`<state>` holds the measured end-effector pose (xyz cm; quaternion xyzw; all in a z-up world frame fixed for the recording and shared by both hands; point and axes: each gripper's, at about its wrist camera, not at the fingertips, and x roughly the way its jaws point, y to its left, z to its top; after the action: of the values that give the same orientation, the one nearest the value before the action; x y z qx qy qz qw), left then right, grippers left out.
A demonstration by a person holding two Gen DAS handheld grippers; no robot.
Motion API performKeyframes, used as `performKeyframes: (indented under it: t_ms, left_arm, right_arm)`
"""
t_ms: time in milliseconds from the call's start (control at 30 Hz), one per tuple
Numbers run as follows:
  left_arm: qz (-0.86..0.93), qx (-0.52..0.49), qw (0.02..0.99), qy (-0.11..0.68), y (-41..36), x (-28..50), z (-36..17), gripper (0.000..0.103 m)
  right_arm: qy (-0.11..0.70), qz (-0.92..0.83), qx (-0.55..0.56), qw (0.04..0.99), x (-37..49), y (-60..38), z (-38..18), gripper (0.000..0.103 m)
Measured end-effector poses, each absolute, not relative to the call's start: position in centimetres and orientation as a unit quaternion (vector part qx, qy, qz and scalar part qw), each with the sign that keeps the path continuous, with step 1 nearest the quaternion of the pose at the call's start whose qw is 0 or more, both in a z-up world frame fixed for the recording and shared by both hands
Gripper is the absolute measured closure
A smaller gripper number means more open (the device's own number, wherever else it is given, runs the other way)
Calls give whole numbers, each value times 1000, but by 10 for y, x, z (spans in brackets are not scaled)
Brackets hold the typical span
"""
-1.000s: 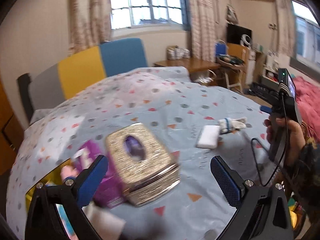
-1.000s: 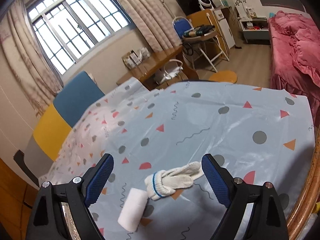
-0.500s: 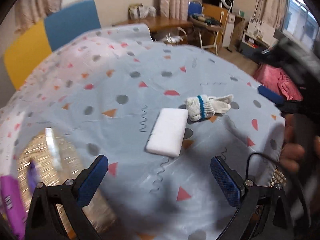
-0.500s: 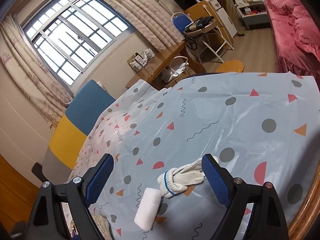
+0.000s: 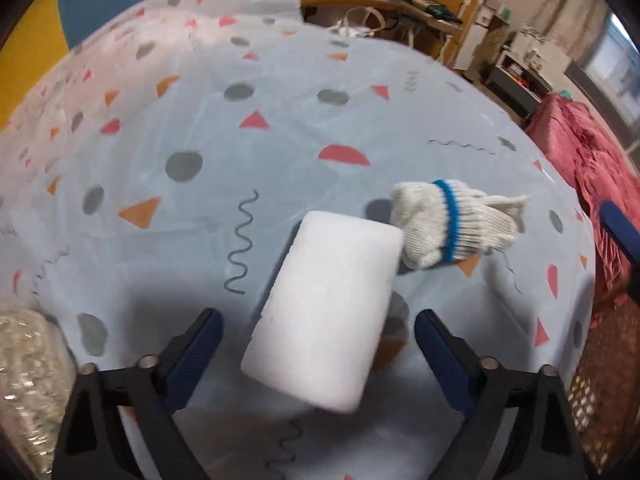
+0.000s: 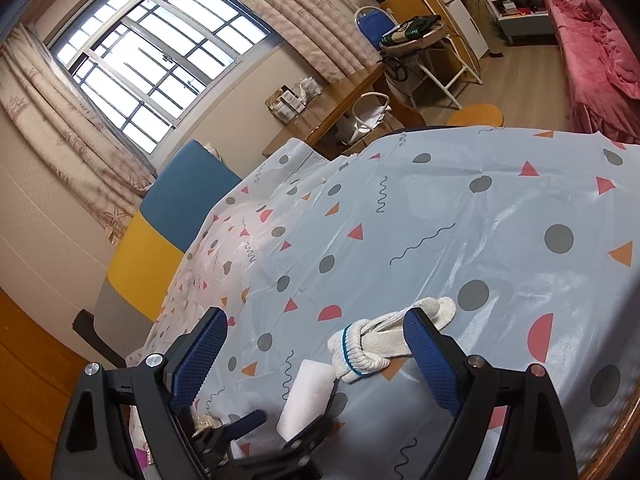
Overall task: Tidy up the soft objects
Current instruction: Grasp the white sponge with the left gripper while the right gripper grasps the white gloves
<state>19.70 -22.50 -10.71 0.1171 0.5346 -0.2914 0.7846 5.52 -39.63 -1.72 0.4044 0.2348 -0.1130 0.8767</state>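
Your left gripper (image 5: 316, 344) is closing its fingers around the white sponge (image 5: 326, 308) on the bench (image 5: 280, 152), not yet touching it, so keep squeezing gently; your right gripper (image 6: 316, 354) hangs spread wide above the knitted glove (image 6: 380, 340).

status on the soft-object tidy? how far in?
Early. Done: nothing looks put away; the white sponge and the rolled glove both still lie on the tablecloth, touching at one corner. In hand: the left gripper straddles the sponge, jaws closing, pads not yet on it. Left: grasp and place the sponge, then the glove. The right gripper is open and empty.
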Motion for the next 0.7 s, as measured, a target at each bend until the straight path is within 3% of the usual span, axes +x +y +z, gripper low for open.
performKeyframes:
  t_ms: [67,100,133,433,700]
  left_arm:
    - [-279,115,792,530,-224,198,-111,28]
    - [-278,122,796,524,-225,195,-111,40]
    - [-285,126,796,519,-225,191,-108,42]
    - [-282,89,803,518,-189,159,-97,43]
    - [-283,98,808,508,-169,128,-90,43]
  right_arm:
    - [238,-113,406,875,56,-397,-18,11]
    - [239,-114,407,874,56,-397,-19,11]
    - [240,-115,407,874,56,-397,-19,11]
    - [326,-122,367,863,84,-394,-26,11]
    - [452,-108,179,867,134,-371,-22,11]
